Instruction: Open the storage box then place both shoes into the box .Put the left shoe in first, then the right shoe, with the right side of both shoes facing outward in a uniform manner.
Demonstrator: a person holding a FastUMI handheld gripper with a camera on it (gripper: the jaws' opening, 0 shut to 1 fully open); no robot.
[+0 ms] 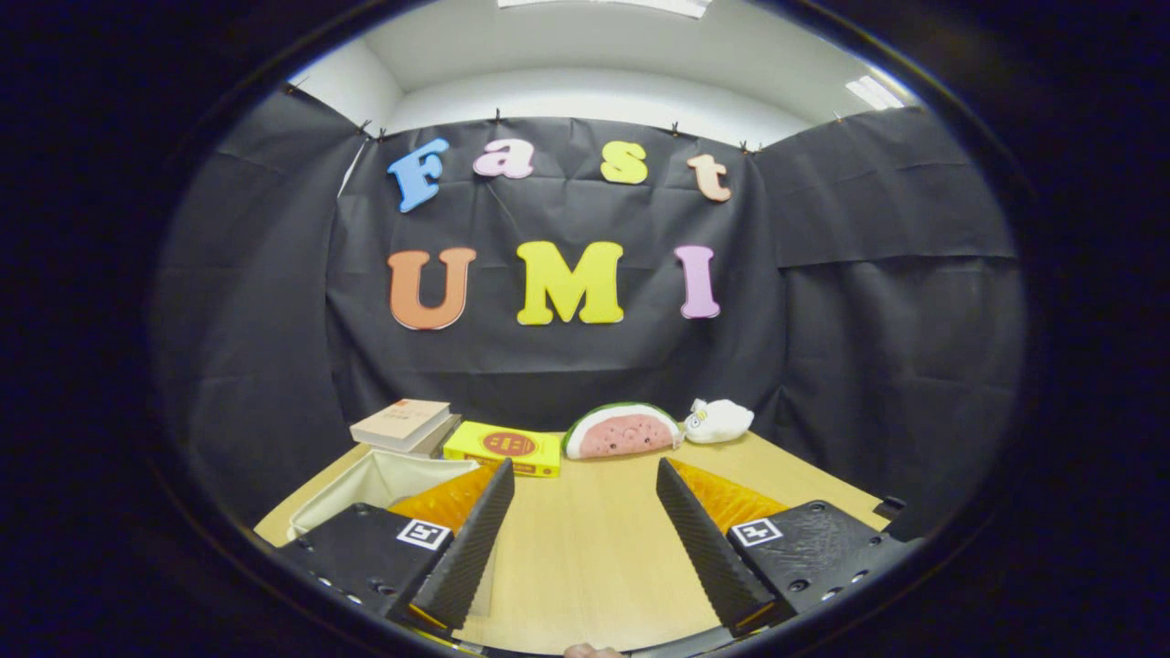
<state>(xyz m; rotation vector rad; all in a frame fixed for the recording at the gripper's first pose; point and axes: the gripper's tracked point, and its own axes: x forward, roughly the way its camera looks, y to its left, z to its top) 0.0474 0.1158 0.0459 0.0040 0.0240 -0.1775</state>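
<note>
Storage box, a pale fabric bin with an open top (388,484), sits on the wooden table (585,548) just beyond the left finger (471,539). The gripper (585,498) hovers, jaws wide apart and empty, box off to its left. Books (402,425), a yellow carton (503,448) and plush toys (622,431) line the far edge.

Black-draped booth (868,302), wooden table (585,548), ceiling lights (873,91)

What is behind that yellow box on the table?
Just behind the yellow box lies a stack of books and then the black cloth wall. The open gripper holds nothing; its left finger hides part of a pale fabric bin.
</note>
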